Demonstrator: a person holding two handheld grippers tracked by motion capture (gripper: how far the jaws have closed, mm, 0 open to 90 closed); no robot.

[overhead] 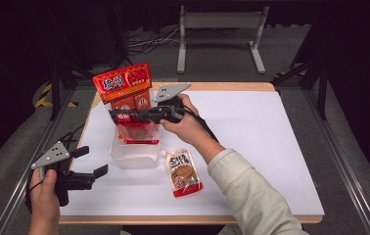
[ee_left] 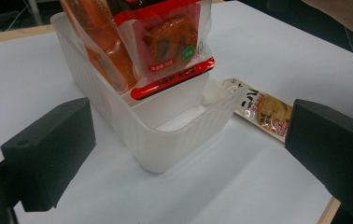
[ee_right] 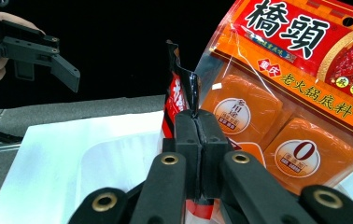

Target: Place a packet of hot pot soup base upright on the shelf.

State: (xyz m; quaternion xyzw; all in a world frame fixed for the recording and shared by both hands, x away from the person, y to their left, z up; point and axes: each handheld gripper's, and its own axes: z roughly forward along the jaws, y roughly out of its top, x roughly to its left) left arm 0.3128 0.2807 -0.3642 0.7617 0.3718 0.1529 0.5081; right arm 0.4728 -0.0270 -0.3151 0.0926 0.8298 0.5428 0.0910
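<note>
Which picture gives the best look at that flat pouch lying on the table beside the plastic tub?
The high view: the pouch lies whole and unobstructed by the tub. The left gripper view catches part of it, cut off behind a black jaw.

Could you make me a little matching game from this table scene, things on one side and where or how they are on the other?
1. spout pouch
2. red packet
3. left gripper
4. orange pack

a. standing at the back of the white tub
b. open, holding nothing
c. lying flat on the table
d. pinched in the right gripper

Pairs: 1-c, 2-d, 3-b, 4-a
</note>
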